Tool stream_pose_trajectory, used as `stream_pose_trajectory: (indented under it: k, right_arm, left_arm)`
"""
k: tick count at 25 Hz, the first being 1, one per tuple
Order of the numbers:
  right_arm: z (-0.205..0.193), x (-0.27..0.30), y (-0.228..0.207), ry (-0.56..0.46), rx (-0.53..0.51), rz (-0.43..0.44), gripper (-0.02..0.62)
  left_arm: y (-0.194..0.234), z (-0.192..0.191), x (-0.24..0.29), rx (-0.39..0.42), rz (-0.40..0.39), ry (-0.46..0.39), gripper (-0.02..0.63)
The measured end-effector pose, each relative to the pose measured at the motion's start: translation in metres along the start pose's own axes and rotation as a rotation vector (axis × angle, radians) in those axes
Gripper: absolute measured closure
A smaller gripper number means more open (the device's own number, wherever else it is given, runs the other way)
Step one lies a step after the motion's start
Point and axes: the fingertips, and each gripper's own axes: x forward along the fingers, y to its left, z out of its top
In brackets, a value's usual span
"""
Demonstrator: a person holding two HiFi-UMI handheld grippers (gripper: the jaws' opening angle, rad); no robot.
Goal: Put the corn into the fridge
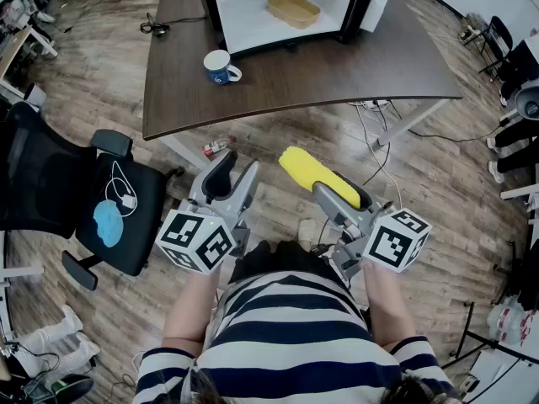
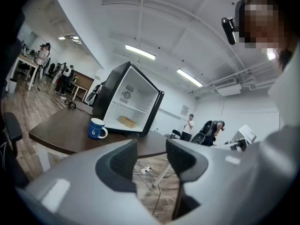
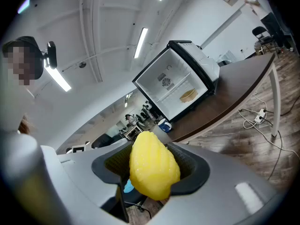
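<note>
— Two hand-held grippers in view, then. What can't you make out?

— The fridge point(image 1: 286, 7) is cut off by the head view's top edge, so only its open white lower part shows there. The rear end of the corn point(image 1: 318, 178) is buried between the jaws of the right hand-held gripper point(image 1: 335, 194).

— Which way does the corn lie?

— Its long axis runs out along those jaws, close to level, with the blunt free end pointing toward the fridge. It hangs over the wooden floor, on the near side of the surface point(image 1: 354, 74) that carries the fridge, and is well apart from the fridge itself.

— And the grips?

— The right one is clamped on the corn, with pads pressing both sides. The left hand-held gripper point(image 1: 233, 175) has its jaws apart with nothing between them.

— Containers?

— A shallow tan tray point(image 1: 294, 9) sits inside the fridge; I can't tell whether it holds anything. A blue mug point(image 1: 221, 66) stands on the surface just in front of the fridge, and its inside is too small to read.
</note>
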Motion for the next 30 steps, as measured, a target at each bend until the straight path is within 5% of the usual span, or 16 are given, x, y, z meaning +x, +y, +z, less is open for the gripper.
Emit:
stream_pose_trajectory:
  k: [19,30]
  right_arm:
    - [0.009,0.004,-0.006,0.002,-0.019,0.014,0.354]
    - [0.034,0.011,-0.021,0.005,-0.044,0.022,0.354]
  left_arm:
    - [-0.006,-0.003,0.009,-0.081,-0.04,0.017,0.606]
    - [0.005,0.007,0.028,0.063,0.085,0.045,0.606]
